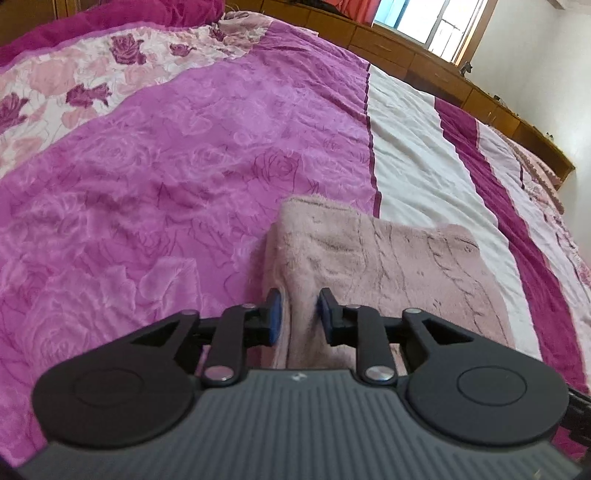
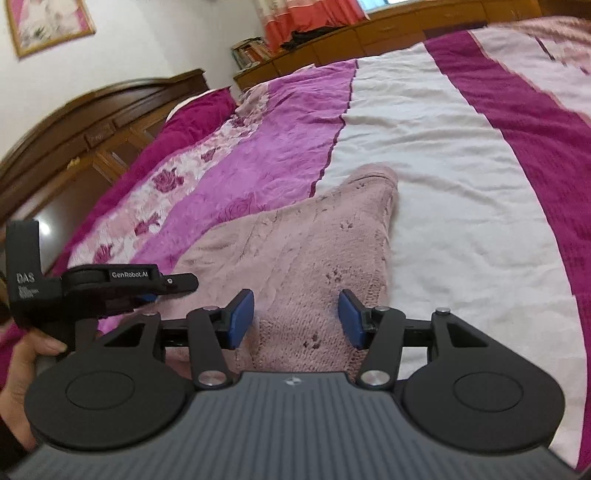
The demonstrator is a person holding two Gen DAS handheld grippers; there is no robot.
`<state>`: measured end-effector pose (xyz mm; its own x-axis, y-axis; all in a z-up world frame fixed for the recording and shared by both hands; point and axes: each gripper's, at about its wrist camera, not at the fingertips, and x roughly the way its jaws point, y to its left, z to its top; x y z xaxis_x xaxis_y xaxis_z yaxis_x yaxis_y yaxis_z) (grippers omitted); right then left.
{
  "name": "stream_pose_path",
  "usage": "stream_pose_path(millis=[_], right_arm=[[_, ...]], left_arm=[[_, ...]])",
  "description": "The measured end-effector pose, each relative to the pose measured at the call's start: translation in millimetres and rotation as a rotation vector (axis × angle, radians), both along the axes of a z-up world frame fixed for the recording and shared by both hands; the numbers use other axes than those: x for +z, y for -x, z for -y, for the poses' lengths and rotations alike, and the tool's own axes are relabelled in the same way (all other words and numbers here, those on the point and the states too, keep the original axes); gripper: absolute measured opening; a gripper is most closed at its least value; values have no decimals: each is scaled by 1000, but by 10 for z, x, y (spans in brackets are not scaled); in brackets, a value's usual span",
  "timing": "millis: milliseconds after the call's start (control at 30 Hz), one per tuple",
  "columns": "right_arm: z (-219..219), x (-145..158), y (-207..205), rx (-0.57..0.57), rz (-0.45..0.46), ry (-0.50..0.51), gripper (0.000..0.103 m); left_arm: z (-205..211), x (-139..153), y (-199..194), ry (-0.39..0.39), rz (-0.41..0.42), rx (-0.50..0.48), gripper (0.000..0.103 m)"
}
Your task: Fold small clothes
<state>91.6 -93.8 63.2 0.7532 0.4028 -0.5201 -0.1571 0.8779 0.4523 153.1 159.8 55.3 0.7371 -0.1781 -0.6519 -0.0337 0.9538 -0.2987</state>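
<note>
The fuzzy pale-pink knitted garment lies on the magenta-and-white floral bedspread, across the seam between its purple and white bands, with wide bare bedding beyond it. The left claw pinches a raised fold at its near edge. The right claw hangs spread over the knit, gripping nothing

One pink knitted garment lies on one bed. Two tools are in view: the left tool and the right tool, each with two fingers tipped by two blue pads. One hand shows at the left edge of the right wrist view. One window, one framed picture, one wooden headboard, one orange curtain
</note>
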Motion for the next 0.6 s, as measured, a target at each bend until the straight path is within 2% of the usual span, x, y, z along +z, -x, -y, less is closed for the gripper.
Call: stream_pose_path(millis=[67,200,233,300,400,467,500,600], right_arm=[[41,-18,-2,-1,-7,-12,59],[24,-27,24,9,2,16,59],[15,-27,21,10,1,21,59],[6,-21,11,8,-3,22,59],[42,2,-1,0,-10,4,59],[104,3,-19,-25,-23,-26,61],[141,-6,-29,-43,-33,-39,67],[256,-51,-79,-84,-75,-71,72]], left_arm=[[19,-5,-21,-26,-23,-11,32],[10,3,81,-15,-32,-36,34],[20,13,112,-25,-32,-45,36],[56,50,188,-64,-26,-66,51],[96,101,273,-123,-22,-97,62],[100,115,293,-158,-26,-97,67],[94,112,292,-170,-34,-85,70],[53,64,280,-164,-58,-78,72]])
